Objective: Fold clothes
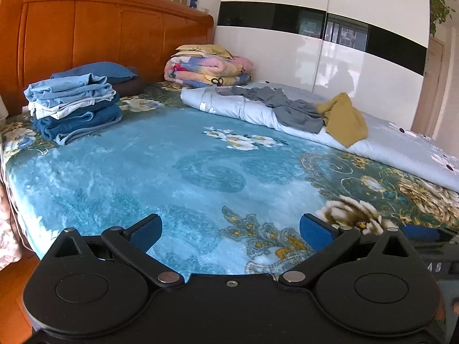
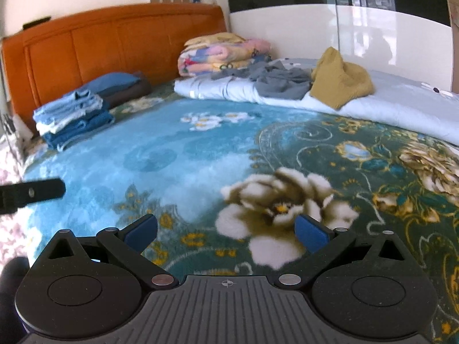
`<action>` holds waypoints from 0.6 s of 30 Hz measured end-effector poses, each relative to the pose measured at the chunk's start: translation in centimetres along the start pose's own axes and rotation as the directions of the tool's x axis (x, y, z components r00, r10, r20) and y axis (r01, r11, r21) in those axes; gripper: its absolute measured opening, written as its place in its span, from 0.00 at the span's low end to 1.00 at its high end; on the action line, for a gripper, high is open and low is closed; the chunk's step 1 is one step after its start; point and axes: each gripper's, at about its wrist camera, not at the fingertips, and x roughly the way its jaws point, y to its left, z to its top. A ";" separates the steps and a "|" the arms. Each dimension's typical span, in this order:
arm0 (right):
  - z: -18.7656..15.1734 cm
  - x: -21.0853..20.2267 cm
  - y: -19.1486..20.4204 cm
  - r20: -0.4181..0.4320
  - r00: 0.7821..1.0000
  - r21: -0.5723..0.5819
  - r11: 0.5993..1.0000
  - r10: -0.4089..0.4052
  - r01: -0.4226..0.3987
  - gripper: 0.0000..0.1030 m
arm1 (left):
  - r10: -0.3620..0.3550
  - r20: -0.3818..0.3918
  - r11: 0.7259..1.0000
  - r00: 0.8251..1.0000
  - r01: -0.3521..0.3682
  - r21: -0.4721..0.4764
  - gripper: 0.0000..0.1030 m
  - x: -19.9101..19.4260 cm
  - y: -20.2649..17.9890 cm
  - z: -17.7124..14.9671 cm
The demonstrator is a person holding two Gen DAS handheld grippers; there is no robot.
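A crumpled grey garment [image 1: 289,106] [image 2: 279,81] and a mustard-yellow garment [image 1: 344,119] [image 2: 340,81] lie unfolded on a pale blue quilt [image 1: 235,104] [image 2: 387,101] at the far right of the bed. A stack of folded blue and white clothes [image 1: 74,103] [image 2: 73,119] sits at the far left near the headboard. My left gripper [image 1: 229,233] hovers open over the blue floral blanket [image 1: 172,166], holding nothing. My right gripper [image 2: 226,230] is open too, above a big white flower print, also empty.
An orange wooden headboard [image 1: 109,37] backs the bed, with a blue pillow [image 1: 100,71] and a rolled pink floral quilt [image 1: 209,70] before it. A glossy white wardrobe [image 1: 330,57] lines the far side. The bed's left edge [image 1: 11,189] drops to the floor. The left gripper's edge [image 2: 31,192] shows at left.
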 end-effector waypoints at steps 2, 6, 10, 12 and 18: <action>-0.1 0.2 0.0 -0.012 1.000 -0.014 1.000 0.018 -0.018 1.00 | 0.014 0.005 1.000 1.000 -0.014 0.003 0.98 0.0 0.0 -0.1; -0.1 0.3 0.0 -0.037 0.999 0.011 1.000 0.003 -0.003 1.00 | 0.027 0.006 0.999 1.000 -0.027 0.017 0.98 0.0 0.0 -0.4; -0.1 0.1 0.1 -0.029 1.000 0.015 1.000 -0.007 0.007 1.00 | 0.014 -0.005 1.000 1.000 -0.014 0.021 0.99 0.1 0.0 -0.5; -0.1 0.1 0.3 -0.026 1.000 0.016 1.000 -0.011 0.011 1.00 | 0.006 -0.009 1.000 1.000 -0.006 0.021 0.99 0.1 0.0 -0.6; -0.2 0.4 0.4 -0.047 0.999 0.019 1.000 -0.012 0.013 1.00 | -0.012 -0.016 1.000 1.000 0.012 0.017 0.99 0.2 0.1 -0.8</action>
